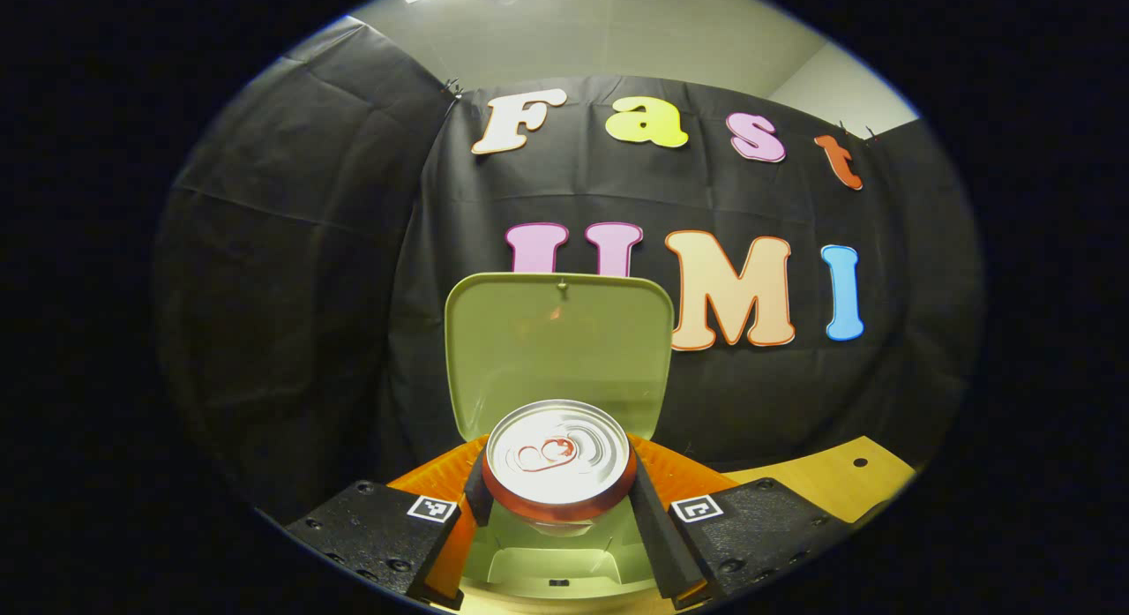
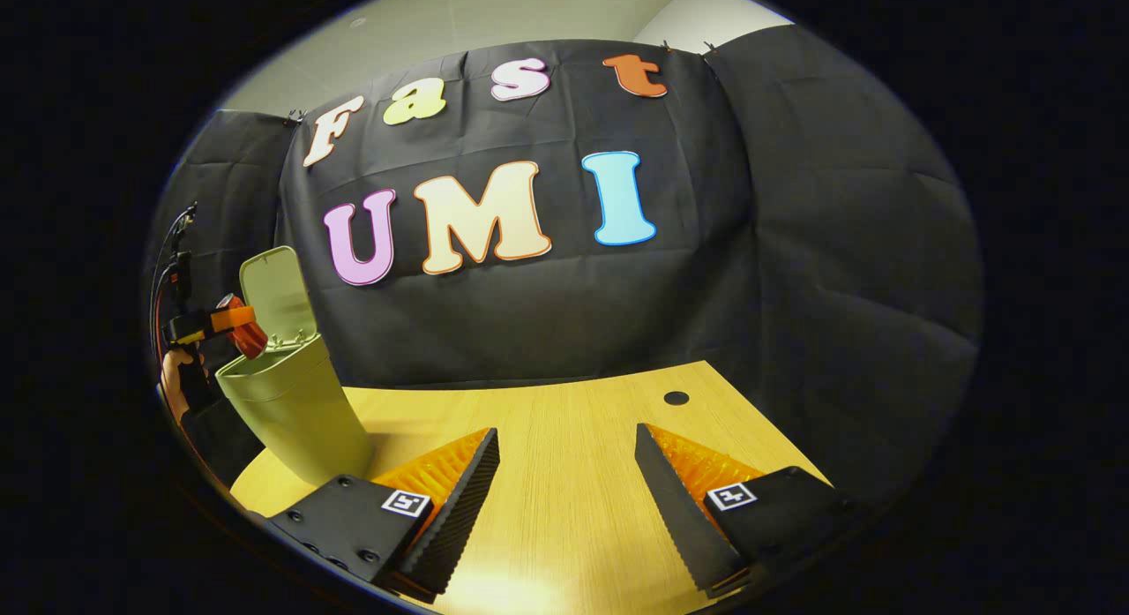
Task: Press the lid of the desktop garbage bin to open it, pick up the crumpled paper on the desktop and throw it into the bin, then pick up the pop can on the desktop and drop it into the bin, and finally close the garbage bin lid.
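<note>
1. left gripper view, low centre of the frame: the left gripper [image 1: 558,500] has both fingers clamped on the can [image 1: 559,459], top end facing us, held right over the open bin [image 1: 551,566].
2. the lid [image 1: 559,350] stands upright behind the can, mid-frame.
3. right gripper view, far left edge: the can [image 2: 248,327] sits above the bin [image 2: 295,403] mouth, with a hand [image 2: 176,377] below the gripper holding it.
4. the right gripper [image 2: 566,500] hangs over the bare table [image 2: 564,421], jaws wide apart, holding nothing.
5. risks, as i judge them: let go off-centre and the can clips the rim and rolls off; knock the lid and it could drop shut early.
6. writing: none readable on can or bin; the pull tab shows no legible text.
7. crumpled paper: i can't tell whether it lies inside the bin.
</note>
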Demonstrator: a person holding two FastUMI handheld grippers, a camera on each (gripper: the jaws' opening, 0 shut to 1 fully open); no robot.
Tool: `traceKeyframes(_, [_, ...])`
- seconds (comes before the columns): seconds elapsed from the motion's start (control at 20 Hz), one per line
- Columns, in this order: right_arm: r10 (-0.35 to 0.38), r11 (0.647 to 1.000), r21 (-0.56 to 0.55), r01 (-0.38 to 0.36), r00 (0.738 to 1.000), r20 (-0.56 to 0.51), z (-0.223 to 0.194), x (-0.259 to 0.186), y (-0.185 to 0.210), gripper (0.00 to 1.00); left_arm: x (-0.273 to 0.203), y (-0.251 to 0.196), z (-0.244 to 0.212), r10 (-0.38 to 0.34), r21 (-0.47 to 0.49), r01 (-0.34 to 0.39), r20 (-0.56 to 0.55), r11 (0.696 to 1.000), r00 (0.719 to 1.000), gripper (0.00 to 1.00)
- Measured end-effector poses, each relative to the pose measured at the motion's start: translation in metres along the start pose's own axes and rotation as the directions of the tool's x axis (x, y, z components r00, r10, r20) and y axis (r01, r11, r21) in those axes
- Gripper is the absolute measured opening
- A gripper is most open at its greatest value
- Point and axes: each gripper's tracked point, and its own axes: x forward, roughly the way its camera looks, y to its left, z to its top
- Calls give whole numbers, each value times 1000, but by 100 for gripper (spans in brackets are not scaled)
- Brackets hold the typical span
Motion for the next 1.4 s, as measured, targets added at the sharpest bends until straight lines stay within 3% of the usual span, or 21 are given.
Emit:
traceKeyframes(0.05, [5, 1000, -9, -5, 1000, 1, -1, -1, 3, 98, 0, 7, 1, 25, -2, -25, 2, 1000, 1000, 73])
traceKeyframes(0.15, [7, 1000, -26, -7, 1000, 3, 0, 0, 7, 98, -7, 12, 22, 32, 6, -32, 58, 999, 998, 91])
traceKeyframes(0.2, [6, 999, -32, -6, 1000, 5, -1, -1, 7, 98, -6, 12, 43, 27, 19, -29, 109, 999, 994, 94])
traceKeyframes(0.35, [7, 1000, -28, -7, 1000, 7, -1, -2, 9, 98, 2, 2, 95, -38, 16, 35, 192, 999, 981, 92])
traceKeyframes(0.6, [-17, 1000, -10, 17, 1000, 12, -8, -5, 5, 98, 31, 3, 150, -58, -9, 61, 225, 998, 973, 91])
traceKeyframes(0.75, [-46, 999, 5, 45, 999, 7, -13, -10, -2, 98, 68, -2, 154, -83, 62, 73, 189, 995, 978, 90])
traceKeyframes(0.95, [-81, 996, 36, 81, 997, 14, -14, -17, -10, 98, 101, -8, 129, -88, 83, 80, 94, 993, 992, 92])
traceKeyframes(1.1, [-94, 995, 37, 93, 996, 13, -14, -21, -12, 98, 100, -13, 128, -96, 79, 89, 91, 993, 991, 92])
traceKeyframes(1.4, [-44, 998, 46, 44, 999, 4, -14, -13, 5, 98, 68, -11, 117, -96, 46, 93, 72, 995, 993, 91])
